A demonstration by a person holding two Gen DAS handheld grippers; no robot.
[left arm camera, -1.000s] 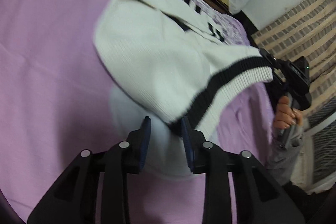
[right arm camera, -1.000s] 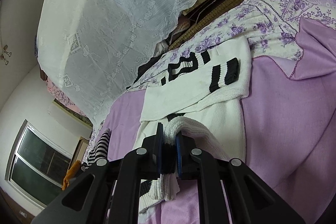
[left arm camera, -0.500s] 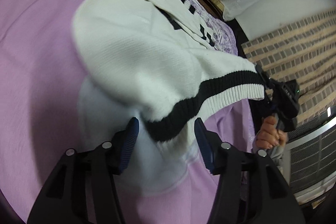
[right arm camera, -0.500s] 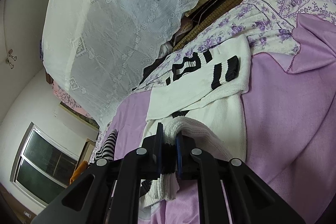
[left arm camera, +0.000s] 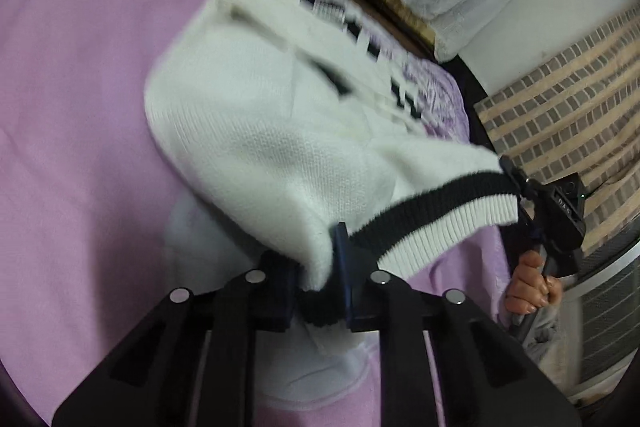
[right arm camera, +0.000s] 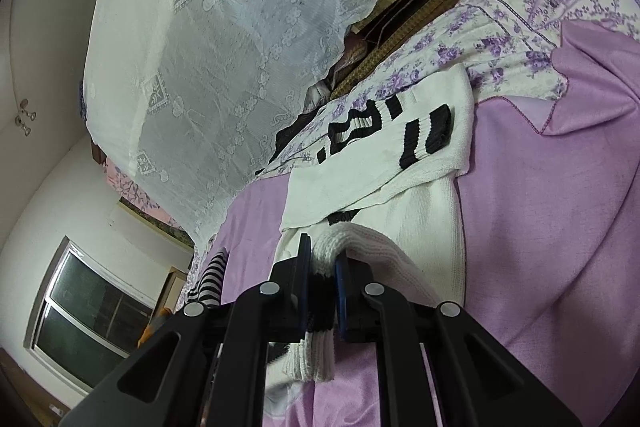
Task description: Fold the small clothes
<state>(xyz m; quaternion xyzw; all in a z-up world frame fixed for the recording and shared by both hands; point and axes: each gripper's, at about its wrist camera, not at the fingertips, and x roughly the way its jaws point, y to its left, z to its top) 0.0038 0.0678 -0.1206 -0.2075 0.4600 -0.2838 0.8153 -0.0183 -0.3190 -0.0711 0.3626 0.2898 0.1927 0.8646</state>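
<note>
A bed (left arm camera: 68, 115) covered with a pink-lilac blanket fills most of both views, and a quilt (right arm camera: 516, 27) printed with purple flowers lies along its far edge. Behind the bed hangs a white lace curtain (right arm camera: 224, 39). The left wrist view alone shows a wall of pale brick tiles (left arm camera: 568, 115) to the right, with a ribbed grey panel below it. The right wrist view alone shows a dark window (right arm camera: 88, 315) in a white wall, a black-and-white striped garment (right arm camera: 210, 283) at the bed's far side, and something orange beside it, too small to identify.

The white knit sweater (left arm camera: 260, 131) with black bands lies across the blanket, its lower part lifted off the bed. The left claw (left arm camera: 320, 275) is closing on one corner of the black-and-white ribbed hem, and the fabric bunches between its pads; the frame is blurred, so the grip looks firm but may not be complete. The hem stretches taut from there to the right claw (left arm camera: 516, 183), held by a hand (left arm camera: 532, 287) in a grey sleeve.

In the right wrist view the right claw (right arm camera: 322, 267) is pinched narrow on the other hem corner, ribbing hanging below its pads. Only here does the sweater's (right arm camera: 392, 155) folded sleeve show clearly, lying flat across the body, its striped cuff touching the floral quilt.
</note>
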